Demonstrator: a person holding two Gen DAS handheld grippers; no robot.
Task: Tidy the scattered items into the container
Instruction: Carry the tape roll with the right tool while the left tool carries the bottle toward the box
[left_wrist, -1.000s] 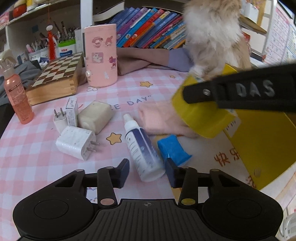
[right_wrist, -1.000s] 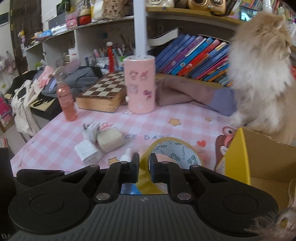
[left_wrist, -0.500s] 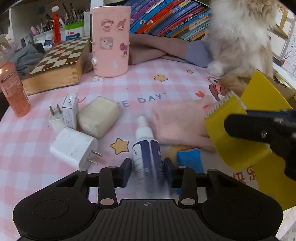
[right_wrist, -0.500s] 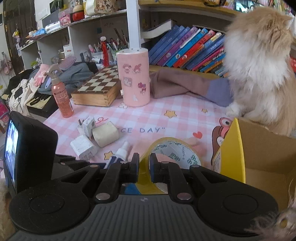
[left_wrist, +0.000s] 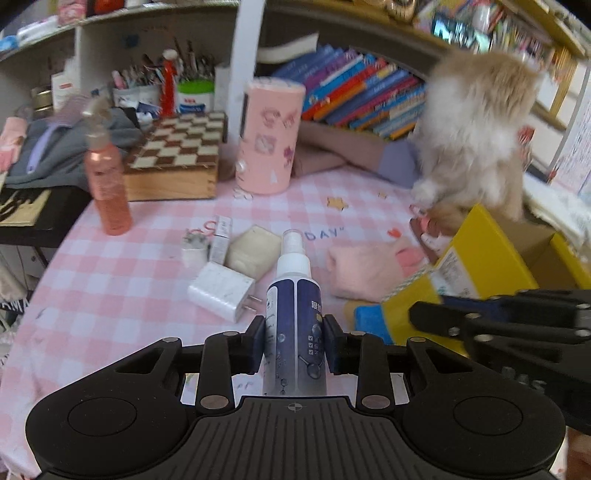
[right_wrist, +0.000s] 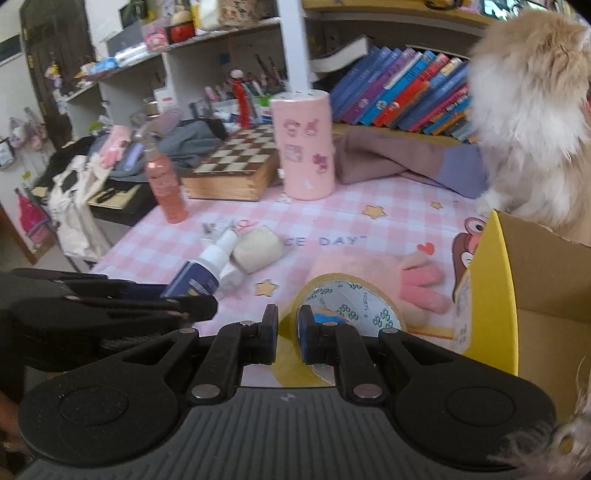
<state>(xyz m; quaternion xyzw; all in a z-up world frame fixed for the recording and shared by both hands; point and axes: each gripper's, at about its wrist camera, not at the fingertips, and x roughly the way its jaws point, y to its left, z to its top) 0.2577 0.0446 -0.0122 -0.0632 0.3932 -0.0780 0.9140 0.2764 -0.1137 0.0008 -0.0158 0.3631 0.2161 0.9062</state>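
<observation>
My left gripper (left_wrist: 294, 341) is shut on a blue-and-white spray bottle (left_wrist: 293, 325) and holds it lifted above the pink checked table; the bottle also shows in the right wrist view (right_wrist: 207, 269). My right gripper (right_wrist: 287, 334) is shut on the wall of a yellow tape roll (right_wrist: 347, 314), held just left of the yellow cardboard box (right_wrist: 506, 291). The tape roll (left_wrist: 421, 306) and the box (left_wrist: 491, 251) show at the right in the left wrist view. On the table lie two white chargers (left_wrist: 221, 290), a beige block (left_wrist: 255, 251), a small white box (left_wrist: 221, 236), a pink glove (left_wrist: 369, 269) and a blue item (left_wrist: 369, 321).
A fluffy cat (left_wrist: 476, 136) sits behind the box. A pink cylinder (left_wrist: 267, 136), a chessboard box (left_wrist: 173, 158) and an orange spray bottle (left_wrist: 107, 181) stand at the back. A folded brown cloth (right_wrist: 399, 162) lies in front of the books.
My left gripper has closed on the spray bottle and lifted it off the table. My right gripper has kept hold of the tape roll near the box.
</observation>
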